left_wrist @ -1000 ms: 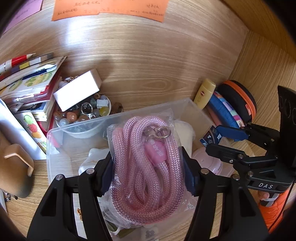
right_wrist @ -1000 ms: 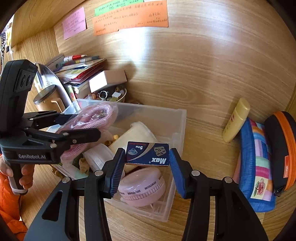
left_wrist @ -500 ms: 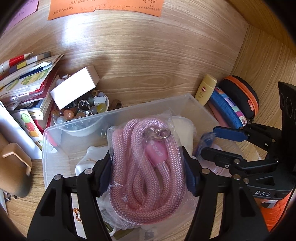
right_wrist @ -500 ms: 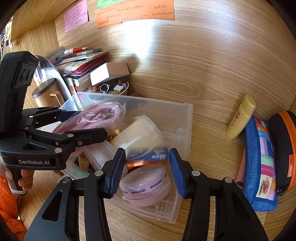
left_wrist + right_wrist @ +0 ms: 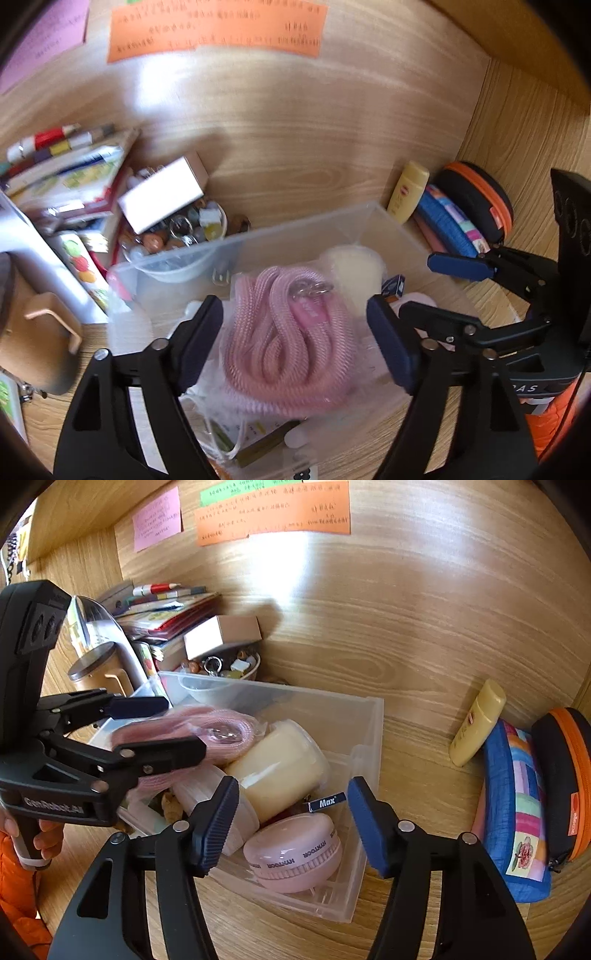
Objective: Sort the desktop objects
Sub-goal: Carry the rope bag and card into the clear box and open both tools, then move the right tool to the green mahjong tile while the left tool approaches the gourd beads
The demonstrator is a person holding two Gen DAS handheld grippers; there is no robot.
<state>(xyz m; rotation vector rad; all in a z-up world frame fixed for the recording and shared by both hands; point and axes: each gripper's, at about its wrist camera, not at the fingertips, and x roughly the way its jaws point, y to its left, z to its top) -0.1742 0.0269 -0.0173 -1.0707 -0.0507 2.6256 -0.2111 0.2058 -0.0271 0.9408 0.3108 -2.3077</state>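
A clear plastic bin [image 5: 365, 738] [image 5: 295, 232] sits on the wooden desk. In it lie a bagged pink rope [image 5: 284, 339] [image 5: 221, 731], a cream cup [image 5: 280, 764], a round pink case [image 5: 295, 849] and a small blue "Max" box [image 5: 327, 802] on edge. My left gripper [image 5: 295, 336] is open above the rope, its fingers apart from the bag. My right gripper [image 5: 293, 819] is open and empty above the bin's near right corner.
A yellow bottle [image 5: 476, 723], a blue patchwork pouch [image 5: 517, 812] and an orange-trimmed black case [image 5: 565, 782] lie right of the bin. A bowl of trinkets [image 5: 225, 668] with a small box [image 5: 221, 635], stacked books [image 5: 162, 609] and a mug [image 5: 96, 672] stand behind left.
My left gripper opened and let the bagged rope drop into the bin. My right gripper opened and released the Max box, which fell into the bin.
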